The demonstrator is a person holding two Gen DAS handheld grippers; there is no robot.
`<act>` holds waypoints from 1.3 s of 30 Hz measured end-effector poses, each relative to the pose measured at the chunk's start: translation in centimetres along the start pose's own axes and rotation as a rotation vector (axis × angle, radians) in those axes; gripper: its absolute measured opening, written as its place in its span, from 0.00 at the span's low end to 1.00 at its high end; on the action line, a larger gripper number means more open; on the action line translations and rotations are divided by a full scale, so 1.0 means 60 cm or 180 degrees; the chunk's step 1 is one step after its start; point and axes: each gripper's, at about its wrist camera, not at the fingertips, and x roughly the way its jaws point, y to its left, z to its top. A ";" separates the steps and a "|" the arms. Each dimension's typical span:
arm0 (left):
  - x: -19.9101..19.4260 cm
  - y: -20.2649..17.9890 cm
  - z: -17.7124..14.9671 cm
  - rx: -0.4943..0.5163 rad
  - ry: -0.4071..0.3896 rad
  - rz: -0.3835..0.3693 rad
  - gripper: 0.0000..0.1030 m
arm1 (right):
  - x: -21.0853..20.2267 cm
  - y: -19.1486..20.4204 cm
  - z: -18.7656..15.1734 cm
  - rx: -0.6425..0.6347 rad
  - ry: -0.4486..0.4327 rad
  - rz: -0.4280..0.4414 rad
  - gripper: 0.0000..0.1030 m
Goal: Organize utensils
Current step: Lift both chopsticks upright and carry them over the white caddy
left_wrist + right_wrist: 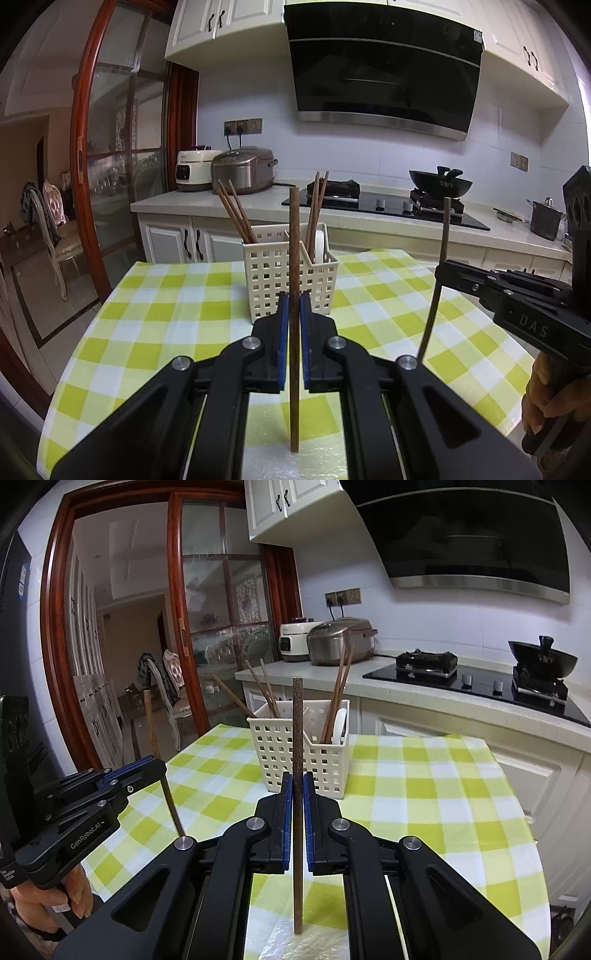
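A white perforated utensil basket (275,275) stands on the checked table, also in the right wrist view (280,749). Several brown chopsticks (234,212) and a white spoon (319,243) stand in it. My left gripper (294,301) is shut on a brown chopstick (294,240), held upright just in front of the basket. My right gripper (298,781) is shut on another chopstick (297,723), also upright. The right gripper shows in the left wrist view (441,271) with its chopstick (443,236). The left gripper shows in the right wrist view (159,768).
The table has a yellow-green checked cloth (184,314). Behind it runs a kitchen counter (258,208) with two rice cookers (242,173), a black hob (369,205) and a wok (441,184). A glass sliding door (122,147) is at left.
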 end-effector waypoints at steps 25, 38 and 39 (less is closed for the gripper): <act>-0.014 -0.002 0.018 0.0076 -0.0136 0.0006 0.06 | -0.021 0.019 0.025 -0.0115 -0.0183 -0.0026 0.06; -0.012 0.003 0.038 0.0095 -0.0196 -0.0002 0.06 | -0.011 0.025 0.063 -0.0239 -0.0276 -0.0019 0.06; -0.012 0.004 0.043 0.0096 -0.0214 0.0002 0.06 | -0.009 0.024 0.067 -0.0246 -0.0283 -0.0014 0.06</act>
